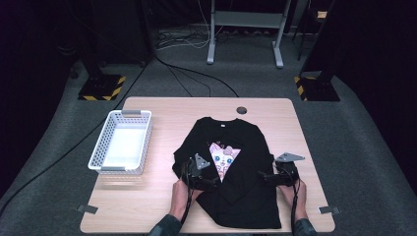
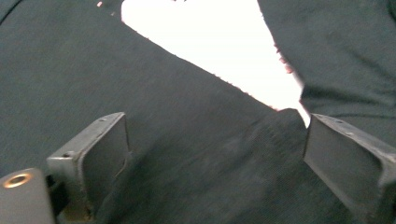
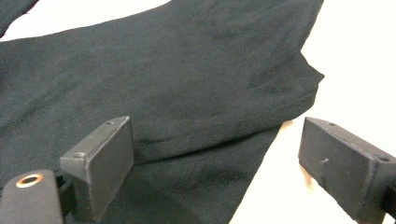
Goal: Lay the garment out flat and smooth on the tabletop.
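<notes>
At a pale wooden table [image 1: 147, 105], I hold my left gripper [image 1: 209, 183] and my right gripper [image 1: 265, 176] over a black long-sleeved cotton shirt with a pink cartoon cat print [image 1: 246, 196], which lies spread flat beneath and between both tools, collar away from me. Both sleeves appear folded in across the chest, leaving a wedge of the print bare just ahead of my left gripper; I read that as a folding job under way, with the garment laid square so each side can be taken from its own edge.

In the left gripper view, the jaws stand wide apart, hovering low over black cloth [image 2: 201, 163]; a folded edge runs between them, yet neither pad presses on it, so I hold nothing there. In the right gripper view, the jaws are likewise spread wide, straddling the shirt's side edge [image 3: 210, 135] where a fold ends in a blunt corner ahead of the gripper; the pads do not touch the fabric.

A white perforated plastic basket [image 1: 105, 135] waits well to the left of my left gripper, likely the destination for the finished bundle.

The hem nearest me is cut off at the frame's bottom edge, the print blows out to plain white up close, and how many layers lie under my jaws I cannot tell.
</notes>
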Demonstrator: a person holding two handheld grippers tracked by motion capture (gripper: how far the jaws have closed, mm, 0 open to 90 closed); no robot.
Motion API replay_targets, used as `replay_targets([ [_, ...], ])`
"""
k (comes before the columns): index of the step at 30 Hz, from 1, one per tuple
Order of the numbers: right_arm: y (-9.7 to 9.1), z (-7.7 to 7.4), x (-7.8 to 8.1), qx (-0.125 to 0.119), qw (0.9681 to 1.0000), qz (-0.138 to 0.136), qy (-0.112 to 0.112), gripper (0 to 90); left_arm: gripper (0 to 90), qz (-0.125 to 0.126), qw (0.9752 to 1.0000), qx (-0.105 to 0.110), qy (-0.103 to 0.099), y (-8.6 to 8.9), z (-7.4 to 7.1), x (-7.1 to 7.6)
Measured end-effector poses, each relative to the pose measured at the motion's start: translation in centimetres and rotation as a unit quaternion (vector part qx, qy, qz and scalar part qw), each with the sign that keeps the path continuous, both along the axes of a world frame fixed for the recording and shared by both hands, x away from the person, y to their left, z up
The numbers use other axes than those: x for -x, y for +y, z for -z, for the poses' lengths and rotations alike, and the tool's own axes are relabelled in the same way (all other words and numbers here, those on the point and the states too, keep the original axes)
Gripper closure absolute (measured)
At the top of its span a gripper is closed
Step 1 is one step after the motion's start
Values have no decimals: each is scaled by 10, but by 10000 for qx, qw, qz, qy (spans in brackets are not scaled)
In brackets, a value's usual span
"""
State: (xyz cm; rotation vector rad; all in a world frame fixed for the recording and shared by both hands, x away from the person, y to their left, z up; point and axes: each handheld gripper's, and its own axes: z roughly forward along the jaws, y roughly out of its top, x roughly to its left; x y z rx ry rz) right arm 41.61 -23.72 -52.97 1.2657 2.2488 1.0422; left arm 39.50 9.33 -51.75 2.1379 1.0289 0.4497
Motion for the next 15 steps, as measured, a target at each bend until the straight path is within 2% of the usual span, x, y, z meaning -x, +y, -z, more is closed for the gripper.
replay_targets([
  [4,0,0,0,-2,10000,-1,0,95,234,-33,9999,-127,7,-12,-1,-2],
  [7,0,0,0,-4,10000,2,1,98,356,-4,9998,-164,87,-16,0,-2],
  [15,0,0,0,-17,10000,29,-3,105,677,268,9994,59,221,-18,-1,5],
])
